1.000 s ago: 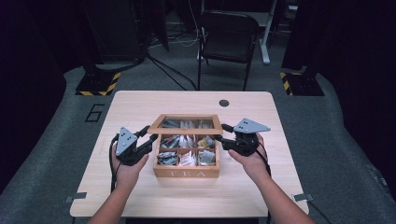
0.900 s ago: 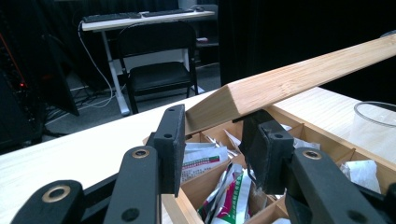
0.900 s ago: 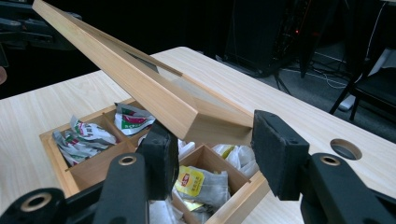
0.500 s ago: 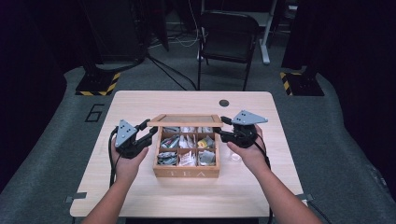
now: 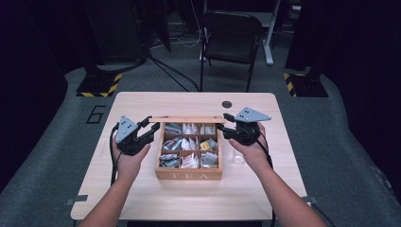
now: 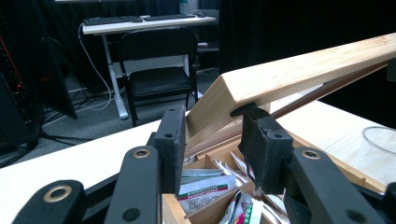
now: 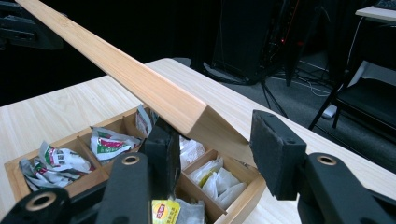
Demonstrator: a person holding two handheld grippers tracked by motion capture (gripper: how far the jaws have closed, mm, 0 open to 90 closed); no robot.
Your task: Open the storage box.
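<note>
A: Looking at the tea box [image 5: 189,174], what do you see?

B: It is light wood with small compartments full of tea bags [image 5: 189,144], and "TEA" is written on its front wall. Its lid [image 5: 187,119] is raised over the back edge of the box, seen edge-on.

A: And the grippers?

B: The left gripper [image 5: 150,126], left of the box, is closed on the lid's left corner. The right gripper [image 5: 225,126], right of the box, has the lid's other corner between half-open jaws; the inner pad touches it, the outer one stands apart.
</note>
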